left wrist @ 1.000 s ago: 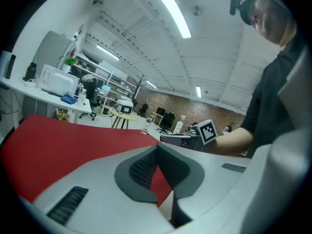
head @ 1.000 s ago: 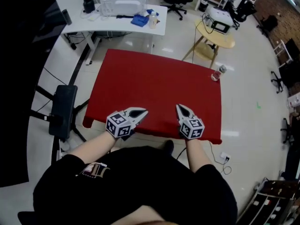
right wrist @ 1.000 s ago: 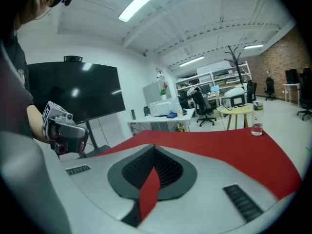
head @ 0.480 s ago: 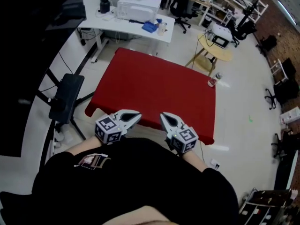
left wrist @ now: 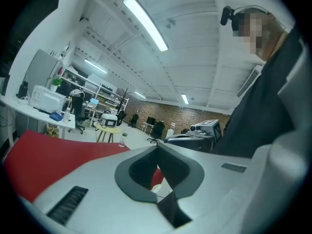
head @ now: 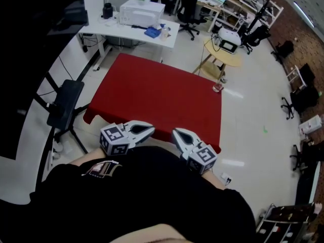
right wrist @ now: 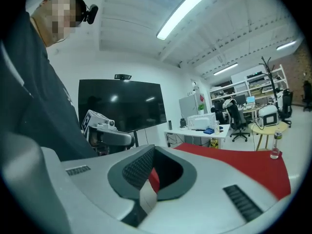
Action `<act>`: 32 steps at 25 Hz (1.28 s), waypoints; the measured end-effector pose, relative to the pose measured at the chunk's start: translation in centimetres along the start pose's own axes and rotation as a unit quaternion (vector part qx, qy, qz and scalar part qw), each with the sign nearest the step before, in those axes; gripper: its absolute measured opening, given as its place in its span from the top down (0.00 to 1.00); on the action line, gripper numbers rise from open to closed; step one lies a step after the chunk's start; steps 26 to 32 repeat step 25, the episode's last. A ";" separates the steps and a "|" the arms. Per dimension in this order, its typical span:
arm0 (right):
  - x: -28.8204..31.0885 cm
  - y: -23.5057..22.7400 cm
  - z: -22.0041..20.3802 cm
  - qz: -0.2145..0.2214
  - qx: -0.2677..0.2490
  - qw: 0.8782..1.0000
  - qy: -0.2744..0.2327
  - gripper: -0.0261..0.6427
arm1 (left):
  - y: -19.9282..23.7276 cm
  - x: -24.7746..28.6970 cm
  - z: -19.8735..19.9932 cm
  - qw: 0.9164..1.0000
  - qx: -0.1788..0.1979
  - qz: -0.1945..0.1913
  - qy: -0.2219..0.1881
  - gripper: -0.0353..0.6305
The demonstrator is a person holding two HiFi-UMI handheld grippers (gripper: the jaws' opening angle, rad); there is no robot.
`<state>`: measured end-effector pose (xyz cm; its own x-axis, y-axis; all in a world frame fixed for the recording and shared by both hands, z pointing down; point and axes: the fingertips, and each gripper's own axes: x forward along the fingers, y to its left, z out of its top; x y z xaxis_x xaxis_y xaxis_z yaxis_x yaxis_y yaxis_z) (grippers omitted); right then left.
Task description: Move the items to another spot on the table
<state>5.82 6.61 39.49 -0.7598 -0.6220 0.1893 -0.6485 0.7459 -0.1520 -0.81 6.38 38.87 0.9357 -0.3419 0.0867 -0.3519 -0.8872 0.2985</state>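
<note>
A red-covered table (head: pixel 152 95) stands in front of me, bare apart from a small clear bottle (head: pixel 217 87) at its far right corner. The bottle (left wrist: pixel 123 139) also shows small and far off in the left gripper view, and at the right as the bottle (right wrist: pixel 275 150) in the right gripper view. My left gripper (head: pixel 152 129) and right gripper (head: pixel 174 132) are held close to my body at the table's near edge, their tips pointing toward each other. Both are shut, the left gripper (left wrist: pixel 157 146) and the right gripper (right wrist: pixel 153 148) each with nothing between the jaws.
A white desk (head: pixel 126 32) with a printer (head: pixel 142 6) stands beyond the table. A round wooden table (head: pixel 223 47) is at the far right. A black stool (head: pixel 63 105) stands by the table's left side. Office chairs and a floor socket (head: pixel 226 177) lie to the right.
Both grippers have drawn back from over the table's near edge to my body. The table now sits farther from me and the view takes in more of the room.
</note>
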 end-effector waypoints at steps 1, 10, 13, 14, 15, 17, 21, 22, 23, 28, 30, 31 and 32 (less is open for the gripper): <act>0.0 0.1 0.0 0.005 0.001 1.000 -0.004 0.98 | -0.2 0.0 -0.4 1.000 -0.005 0.000 0.003 0.96; 0.7 1.2 -1.0 0.041 0.006 0.999 -0.017 0.98 | -0.2 -1.4 -1.6 1.000 -0.030 0.007 -0.002 0.96; 0.8 1.9 -1.2 0.043 0.009 0.999 -0.009 0.98 | -0.3 -1.6 -1.8 1.000 -0.029 0.004 0.003 0.96; 0.8 2.0 -1.3 0.043 0.011 0.999 -0.012 0.98 | -0.4 -1.7 -2.0 1.000 -0.031 0.002 0.005 0.96; 0.8 2.0 -1.4 0.042 0.013 0.999 -0.016 0.98 | -0.4 -1.8 -2.1 0.999 -0.032 0.000 0.006 0.96; 0.7 2.2 -1.5 0.041 0.017 0.999 -0.020 0.98 | -0.6 -1.9 -2.2 0.999 -0.035 -0.003 0.009 0.96; 0.7 2.3 -1.4 0.039 0.019 0.999 -0.025 0.98 | -0.5 -1.9 -2.1 0.999 -0.033 -0.008 0.011 0.96; 0.8 2.3 -1.4 0.040 0.019 0.999 -0.026 0.98 | -0.5 -1.9 -2.2 0.999 -0.033 -0.010 0.010 0.96; 0.9 2.3 -1.5 0.041 0.019 0.999 -0.027 0.98 | -0.4 -1.9 -2.3 0.999 -0.035 -0.013 0.009 0.96; 1.1 2.4 -1.8 0.042 0.020 0.999 -0.026 0.98 | -0.2 -1.9 -2.5 0.999 -0.039 -0.019 0.007 0.96; 1.1 2.4 -1.8 0.042 0.020 0.999 -0.026 0.98 | -0.2 -1.9 -2.5 0.999 -0.039 -0.019 0.007 0.96; 1.1 2.4 -1.8 0.042 0.020 0.999 -0.026 0.98 | -0.2 -1.9 -2.5 0.999 -0.039 -0.019 0.007 0.96; 1.1 2.4 -1.8 0.042 0.020 0.999 -0.026 0.98 | -0.2 -1.9 -2.5 0.999 -0.039 -0.019 0.007 0.96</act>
